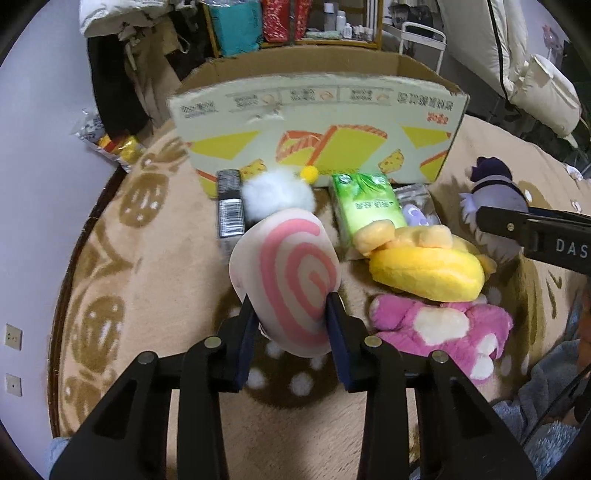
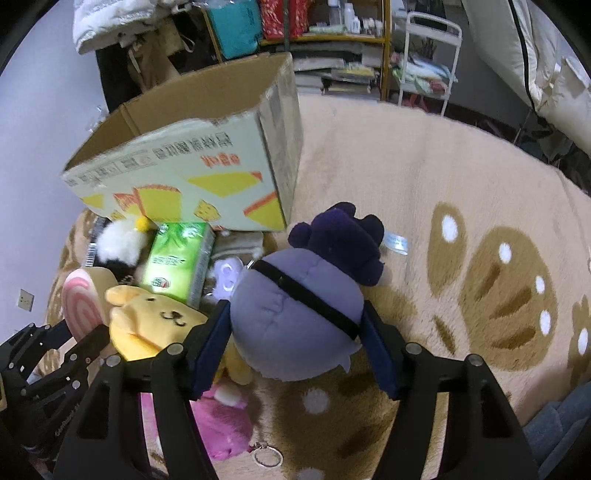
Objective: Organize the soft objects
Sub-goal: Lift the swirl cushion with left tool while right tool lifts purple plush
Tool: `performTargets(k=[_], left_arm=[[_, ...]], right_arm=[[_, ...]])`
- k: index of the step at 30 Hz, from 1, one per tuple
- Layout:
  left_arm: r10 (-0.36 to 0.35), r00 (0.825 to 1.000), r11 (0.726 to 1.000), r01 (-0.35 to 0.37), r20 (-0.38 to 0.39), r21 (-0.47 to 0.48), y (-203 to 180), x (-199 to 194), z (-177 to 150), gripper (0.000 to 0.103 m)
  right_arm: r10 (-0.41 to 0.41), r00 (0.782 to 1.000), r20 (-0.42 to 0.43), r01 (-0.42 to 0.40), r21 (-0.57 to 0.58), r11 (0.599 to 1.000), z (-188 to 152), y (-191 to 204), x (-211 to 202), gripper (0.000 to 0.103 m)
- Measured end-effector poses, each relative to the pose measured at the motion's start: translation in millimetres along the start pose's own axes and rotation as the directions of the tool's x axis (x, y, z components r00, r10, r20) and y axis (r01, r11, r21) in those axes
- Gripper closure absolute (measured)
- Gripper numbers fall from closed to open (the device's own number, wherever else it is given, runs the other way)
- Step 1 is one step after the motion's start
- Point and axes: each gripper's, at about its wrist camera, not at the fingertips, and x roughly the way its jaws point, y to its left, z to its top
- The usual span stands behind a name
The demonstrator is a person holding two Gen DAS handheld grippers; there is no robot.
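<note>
Gripping with the left gripper point(image 1: 290, 314) a pink-and-white swirl cushion point(image 1: 284, 273), both pads pressed into its lower edge, the cushion raised a little over the beige rug point(image 1: 147, 258). Closing with the right gripper point(image 2: 295, 332) on a grey plush with dark purple cap point(image 2: 295, 310), fingers point(image 2: 212, 339) tight against both its sides, a black strap crossing its body.

Lying just right of the swirl cushion: a yellow bear plush point(image 1: 424, 269), and in front of it, touching, a pink plush point(image 1: 443, 332). Standing behind the bear, a green tissue pack point(image 1: 365, 206), and left of that pack a white fluffy toy point(image 1: 277, 192) with a small yellow ball on top. Leaning beside the fluffy toy, a dark flat packet with a barcode point(image 1: 231, 206); exact kind not readable, perhaps because of blur.

Standing behind all these things, an open cardboard box point(image 1: 317, 129) printed with yellow cake slices, its inside hidden from the left wrist view. Resting on the rug near the pink plush, seen from the right wrist, a metal key ring point(image 2: 267, 456). Filling the background, shelves with bags and bottles point(image 2: 332, 22).
</note>
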Motion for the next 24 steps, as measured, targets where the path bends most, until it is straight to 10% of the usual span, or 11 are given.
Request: performTargets(k=[8, 24], left_arm=[[0.057, 0.989, 0.998, -0.054, 0.138, -0.020, 15, -53, -3, 0.068], [0.124, 0.923, 0.992, -0.116, 0.364, -0.043, 23, -119, -10, 0.068]], right_arm=[[0.046, 0.989, 0.139, -0.053, 0.048, 0.997, -3, -4, -43, 0.031], [0.065, 0.888, 0.455, -0.075, 0.004, 0.997, -9, 9, -123, 0.031]])
